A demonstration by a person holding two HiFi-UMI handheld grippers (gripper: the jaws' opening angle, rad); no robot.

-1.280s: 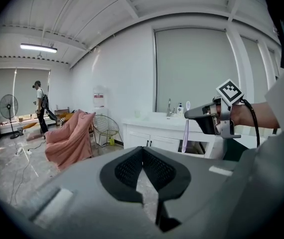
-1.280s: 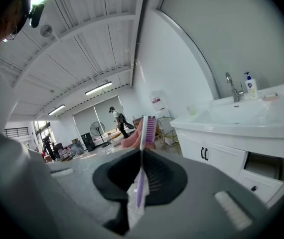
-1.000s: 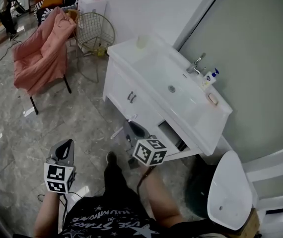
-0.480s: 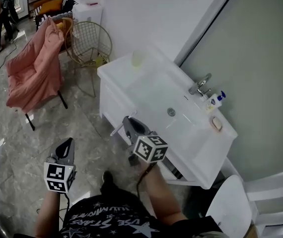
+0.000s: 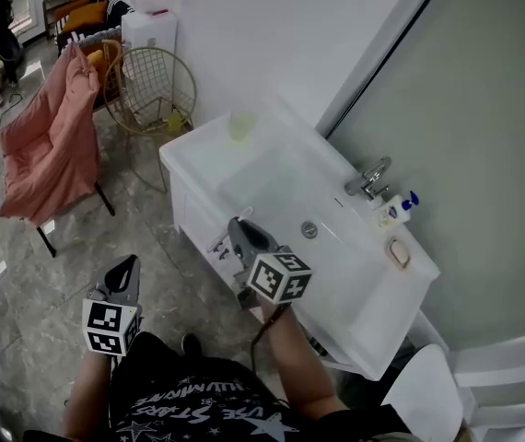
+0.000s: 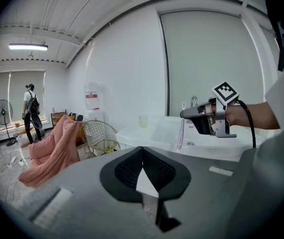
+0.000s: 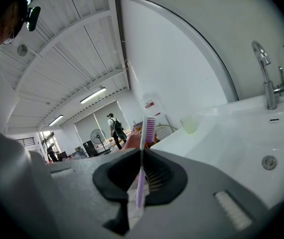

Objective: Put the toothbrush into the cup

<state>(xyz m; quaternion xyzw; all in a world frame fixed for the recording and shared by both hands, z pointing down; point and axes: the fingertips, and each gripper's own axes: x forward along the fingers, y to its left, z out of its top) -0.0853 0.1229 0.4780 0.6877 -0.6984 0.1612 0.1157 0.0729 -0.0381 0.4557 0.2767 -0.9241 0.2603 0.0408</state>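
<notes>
1 toothbrush point(image 7: 141, 183): upright, clamped between right gripper point(image 7: 142, 154) fingers point(image 7: 114, 176), bristles above them. Left gripper point(image 6: 142, 152): closed, empty. 1 cup point(image 5: 240, 125): far counter point(image 5: 193, 157) corner, well apart.

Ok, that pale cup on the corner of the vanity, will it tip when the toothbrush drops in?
Possibly. The cup looks small and translucent, so probably light plastic, and it stands alone near the vanity corner. The toothbrush looks long by comparison, so it would likely lean on the rim; lower it gently.

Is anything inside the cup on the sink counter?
Nothing sticks out of the cup; the toothbrush is clamped in the right tool. The cup's bottom is too small to make out.
</notes>
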